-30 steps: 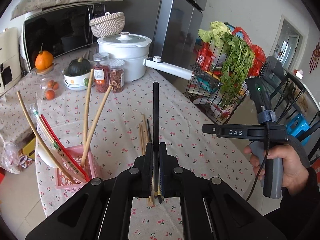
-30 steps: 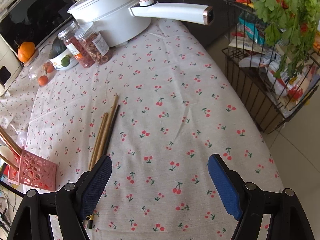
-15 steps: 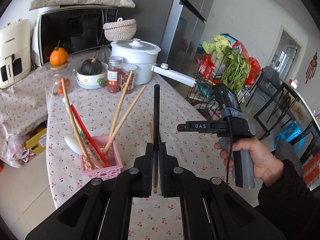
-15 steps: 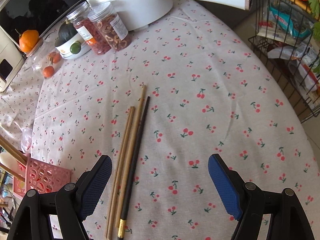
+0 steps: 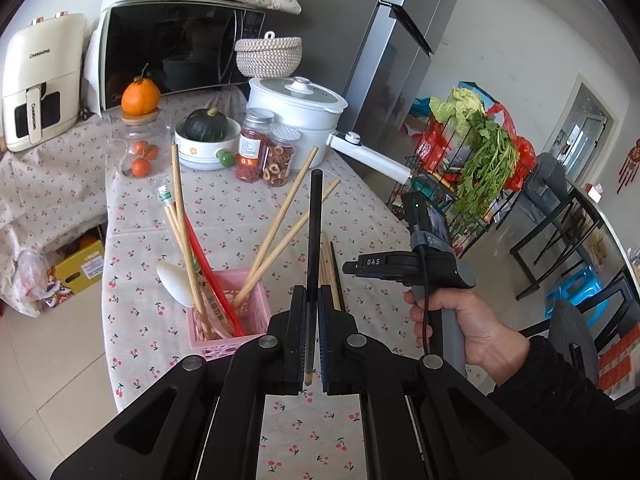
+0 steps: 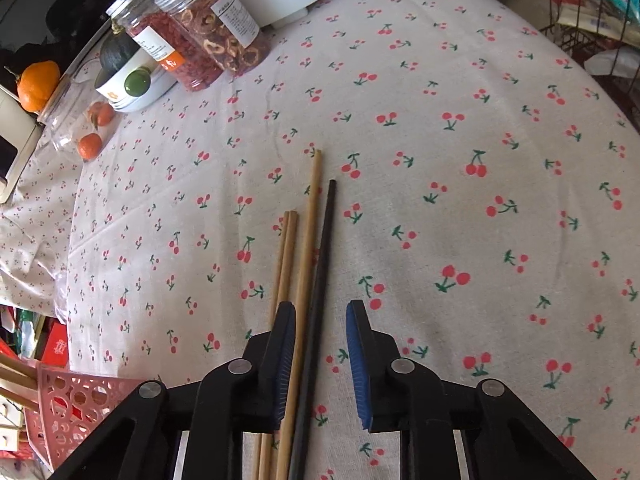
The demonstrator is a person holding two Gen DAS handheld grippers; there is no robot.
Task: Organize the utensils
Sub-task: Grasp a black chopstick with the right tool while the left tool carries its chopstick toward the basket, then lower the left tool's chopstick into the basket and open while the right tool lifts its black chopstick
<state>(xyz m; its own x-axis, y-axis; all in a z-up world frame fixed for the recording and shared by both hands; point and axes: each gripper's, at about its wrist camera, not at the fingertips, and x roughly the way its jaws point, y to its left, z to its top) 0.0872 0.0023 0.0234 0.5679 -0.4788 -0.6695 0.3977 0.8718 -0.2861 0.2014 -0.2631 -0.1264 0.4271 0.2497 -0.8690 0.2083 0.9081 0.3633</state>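
My left gripper [image 5: 312,312] is shut on a black chopstick [image 5: 314,236] and holds it upright above the table, just right of the pink basket [image 5: 240,322]. The basket holds several wooden chopsticks [image 5: 280,220], a red utensil and a white spoon [image 5: 176,286]. My right gripper [image 6: 321,322] is open and low over the table, its jaws on either side of a long wooden chopstick [image 6: 310,224] and a black chopstick [image 6: 323,240]. Two shorter wooden chopsticks [image 6: 286,256] lie just left of them. The right gripper also shows in the left wrist view [image 5: 352,270].
A white pot [image 5: 296,104] with a long handle, two jars [image 5: 264,148], a bowl with a squash [image 5: 206,136] and a jar with oranges [image 5: 138,144] stand at the back. A wire rack with greens [image 5: 476,160] stands off the table's right edge. The basket corner [image 6: 72,404] is left of the right gripper.
The left gripper has lifted and drawn back with the black chopstick, nearer the basket. The right gripper has dropped to the loose chopsticks and its jaws have narrowed around two of them.
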